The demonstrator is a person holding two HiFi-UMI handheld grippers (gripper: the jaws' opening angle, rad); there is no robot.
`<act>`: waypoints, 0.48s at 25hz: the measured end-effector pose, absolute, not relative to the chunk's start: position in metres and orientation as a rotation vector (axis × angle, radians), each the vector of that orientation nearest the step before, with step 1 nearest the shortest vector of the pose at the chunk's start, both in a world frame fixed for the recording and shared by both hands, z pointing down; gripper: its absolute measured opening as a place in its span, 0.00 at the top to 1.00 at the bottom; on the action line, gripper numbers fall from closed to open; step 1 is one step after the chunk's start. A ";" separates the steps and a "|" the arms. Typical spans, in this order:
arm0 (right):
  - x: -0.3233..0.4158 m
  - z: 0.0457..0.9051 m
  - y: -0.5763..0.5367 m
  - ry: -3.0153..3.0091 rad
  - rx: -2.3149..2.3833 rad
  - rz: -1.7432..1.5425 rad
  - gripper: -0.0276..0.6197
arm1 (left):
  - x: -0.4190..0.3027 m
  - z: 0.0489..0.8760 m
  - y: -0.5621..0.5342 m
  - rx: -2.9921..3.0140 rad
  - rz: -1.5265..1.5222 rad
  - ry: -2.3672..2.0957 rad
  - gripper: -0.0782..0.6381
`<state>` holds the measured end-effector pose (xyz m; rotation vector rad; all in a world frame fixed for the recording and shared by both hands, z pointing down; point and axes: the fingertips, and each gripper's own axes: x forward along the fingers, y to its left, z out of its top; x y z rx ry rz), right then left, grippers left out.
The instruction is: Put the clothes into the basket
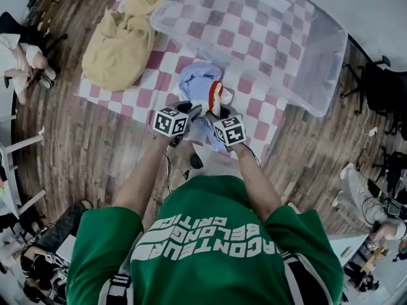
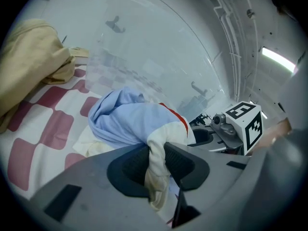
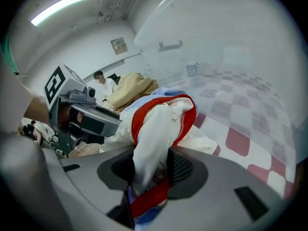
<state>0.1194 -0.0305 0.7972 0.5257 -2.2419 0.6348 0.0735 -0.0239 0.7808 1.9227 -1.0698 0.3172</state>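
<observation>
**Both grippers pinch the blue garment at the cloth's near edge**

Your left gripper [image 2: 156,165] is clamped on a white fold of the blue, white and red garment [image 2: 125,121]. Your right gripper [image 3: 151,170] is clamped on its red-trimmed part. The two grips sit close together, probably so the bundle lifts as one piece rather than trailing. The garment rests at the near edge of the checked cloth [image 1: 254,116]. The clear basket [image 1: 299,75] sits just beyond it, toward the far right corner. A yellow garment [image 1: 121,46] waits by the left edge, not yet picked up.
</observation>
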 end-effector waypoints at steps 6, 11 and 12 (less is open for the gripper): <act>0.108 0.756 -0.024 -2.344 0.528 0.533 0.72 | 0.064 0.742 -0.013 1.987 0.273 -1.151 0.76; 0.104 0.716 -0.016 -2.426 0.538 0.456 0.72 | 0.062 0.703 -0.004 2.071 0.266 -1.203 0.76; 0.103 0.707 -0.015 -2.445 0.541 0.438 0.72 | 0.061 0.694 -0.003 2.086 0.259 -1.221 0.76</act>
